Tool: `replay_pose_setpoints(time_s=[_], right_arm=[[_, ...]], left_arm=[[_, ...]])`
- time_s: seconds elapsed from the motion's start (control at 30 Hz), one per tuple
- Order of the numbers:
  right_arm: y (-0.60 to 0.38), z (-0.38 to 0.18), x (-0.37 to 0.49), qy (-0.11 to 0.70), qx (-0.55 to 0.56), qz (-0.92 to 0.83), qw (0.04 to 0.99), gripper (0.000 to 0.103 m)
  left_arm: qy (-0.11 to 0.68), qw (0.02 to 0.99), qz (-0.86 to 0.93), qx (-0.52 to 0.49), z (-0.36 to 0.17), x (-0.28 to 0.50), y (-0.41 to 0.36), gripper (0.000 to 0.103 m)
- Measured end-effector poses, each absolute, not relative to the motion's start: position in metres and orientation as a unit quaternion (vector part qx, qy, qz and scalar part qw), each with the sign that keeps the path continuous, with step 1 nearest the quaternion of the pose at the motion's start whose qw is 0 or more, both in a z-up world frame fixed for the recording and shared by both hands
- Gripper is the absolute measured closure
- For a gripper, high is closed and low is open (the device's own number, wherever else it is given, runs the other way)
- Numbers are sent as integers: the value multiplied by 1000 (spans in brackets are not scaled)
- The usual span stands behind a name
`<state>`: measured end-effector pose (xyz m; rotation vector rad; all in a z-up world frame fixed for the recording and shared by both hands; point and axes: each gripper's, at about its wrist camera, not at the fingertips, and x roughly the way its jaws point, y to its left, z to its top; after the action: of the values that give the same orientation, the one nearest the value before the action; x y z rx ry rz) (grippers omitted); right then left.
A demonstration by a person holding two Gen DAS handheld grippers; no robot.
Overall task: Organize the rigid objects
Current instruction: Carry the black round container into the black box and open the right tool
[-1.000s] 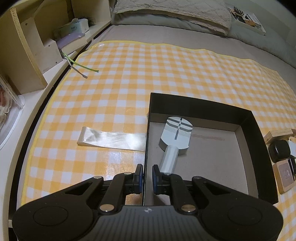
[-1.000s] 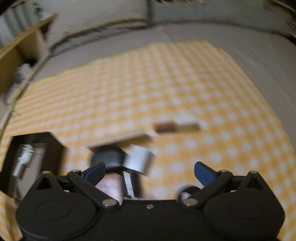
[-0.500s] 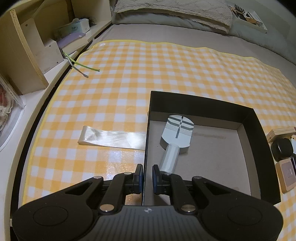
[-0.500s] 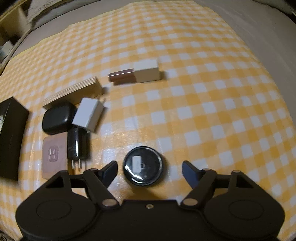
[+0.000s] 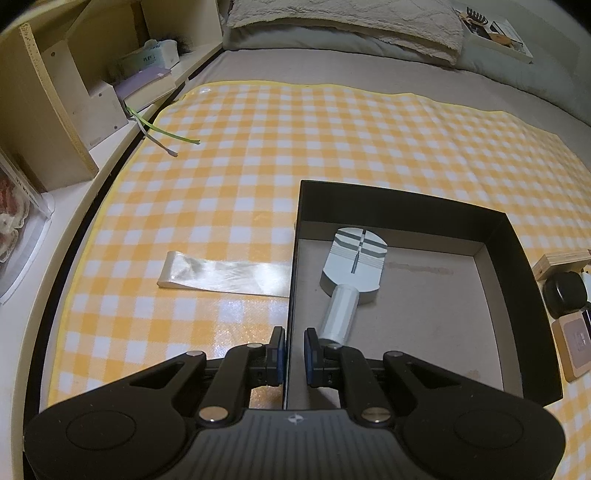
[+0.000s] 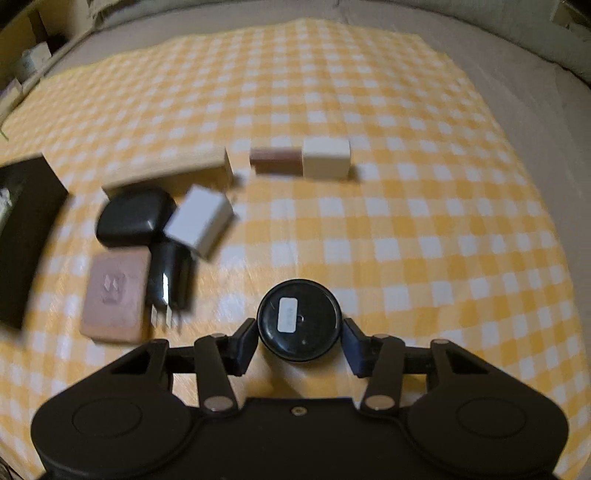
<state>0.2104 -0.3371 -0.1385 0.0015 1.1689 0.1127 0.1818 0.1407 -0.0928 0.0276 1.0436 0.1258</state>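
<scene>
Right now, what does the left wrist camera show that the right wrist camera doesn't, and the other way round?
Only the left wrist view shows the left claw clamped on the black box's near wall, the grey tool clearly inside it, and a clear plastic strip.

Only the right wrist view shows the right claw closing around a round black disc, with a two-tone block beyond it.

Both show the checked cloth, wooden block and tan square.

A home bedroom — a bed with a quilted pillow (image 5: 347,22) and grey sheet (image 5: 332,70), a checked yellow mat (image 5: 295,140) spread over it, bedside shelving (image 5: 59,96) holding books.
</scene>
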Motion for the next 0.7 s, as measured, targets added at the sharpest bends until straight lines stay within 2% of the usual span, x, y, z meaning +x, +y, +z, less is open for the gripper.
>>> replay_pose_setpoints(time_s=[0.47,0.7], right_arm=[[-221,-47,229,464,46,188,865,53],[-132,-39,239,463,32,257,848,53]], left_arm=[[498,865,59,13,-93,182,140,91],[499,865,56,10,-93,183,140,91]])
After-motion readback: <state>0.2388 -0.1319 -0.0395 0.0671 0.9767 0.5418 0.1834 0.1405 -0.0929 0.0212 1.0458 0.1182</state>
